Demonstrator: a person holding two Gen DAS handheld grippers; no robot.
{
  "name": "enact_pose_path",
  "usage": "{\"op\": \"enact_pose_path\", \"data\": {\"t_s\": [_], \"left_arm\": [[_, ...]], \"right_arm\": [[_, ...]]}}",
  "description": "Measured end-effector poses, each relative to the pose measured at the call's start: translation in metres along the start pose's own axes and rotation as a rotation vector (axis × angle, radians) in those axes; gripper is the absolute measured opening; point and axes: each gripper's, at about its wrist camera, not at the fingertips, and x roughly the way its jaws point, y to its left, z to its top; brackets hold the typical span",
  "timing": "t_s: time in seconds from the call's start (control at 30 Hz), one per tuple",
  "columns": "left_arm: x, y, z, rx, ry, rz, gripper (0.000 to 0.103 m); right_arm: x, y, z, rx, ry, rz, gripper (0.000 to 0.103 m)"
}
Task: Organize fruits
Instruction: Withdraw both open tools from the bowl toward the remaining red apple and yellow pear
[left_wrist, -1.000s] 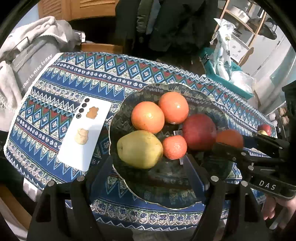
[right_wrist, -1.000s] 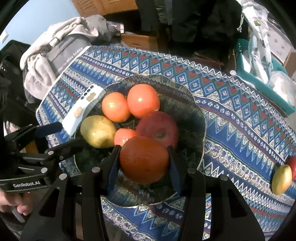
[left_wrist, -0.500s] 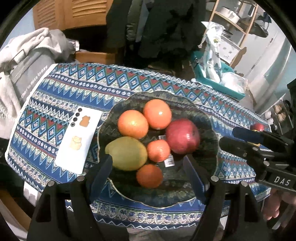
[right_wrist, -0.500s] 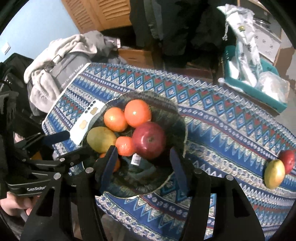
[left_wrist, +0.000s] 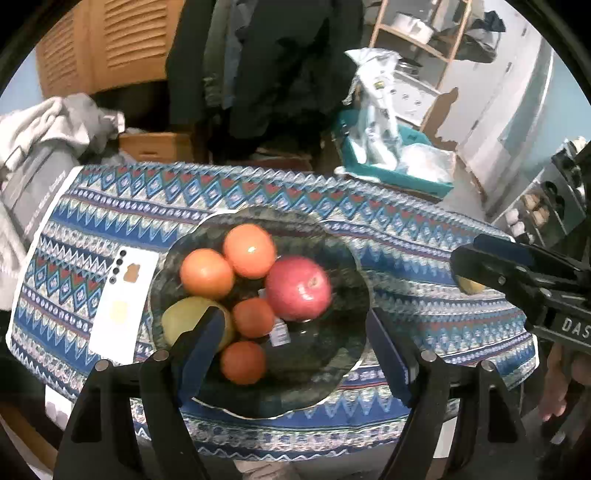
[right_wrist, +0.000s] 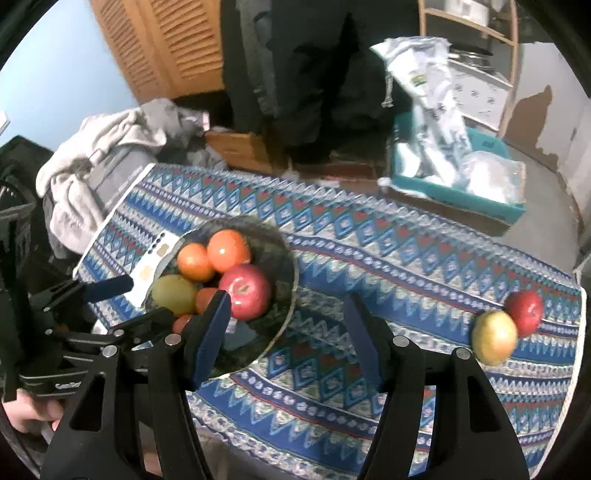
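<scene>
A dark glass bowl (left_wrist: 343, 254) (right_wrist: 286, 258) on the patterned cloth holds a red apple (left_wrist: 298, 288) (right_wrist: 245, 291), a yellow-green pear (left_wrist: 181, 321) (right_wrist: 173, 293) and several oranges (left_wrist: 249, 251) (right_wrist: 229, 250). A yellow apple (right_wrist: 494, 336) and a red apple (right_wrist: 524, 309) lie on the cloth at the right end. My left gripper (left_wrist: 295, 332) is open and empty above the bowl. My right gripper (right_wrist: 286, 328) is open and empty above the cloth, just right of the bowl; it also shows in the left wrist view (left_wrist: 491, 262).
A white phone (left_wrist: 123, 302) lies left of the bowl. The blue patterned tablecloth (right_wrist: 388, 251) covers the table. Behind it are a teal bin with bags (right_wrist: 450, 173), grey clothes on a bag (right_wrist: 103, 155) and a wooden box (left_wrist: 155, 146).
My right gripper let go of an orange into the front of the bowl, opened, and pulled up and to the right. My left gripper rose and drew back from the bowl.
</scene>
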Motion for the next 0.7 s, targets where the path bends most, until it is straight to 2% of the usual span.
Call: {"op": "enact_pose_path", "data": {"t_s": [0.17,0.37,0.7], "left_arm": [[-0.014,-0.017,0.005,0.020,-0.033,-0.019,0.081],[-0.031,-0.039,0.013,0.042,-0.080,-0.030,0.086],[-0.035,-0.075,0.018,0.096,-0.096,-0.038,0.086]], "right_arm": [[-0.021,-0.017,-0.001,0.022,-0.038,-0.024,0.064],[-0.044,-0.036,-0.005,0.040,-0.076,-0.061,0.070],[-0.075,-0.069,-0.016,0.084,-0.123,-0.105,0.076]]}}
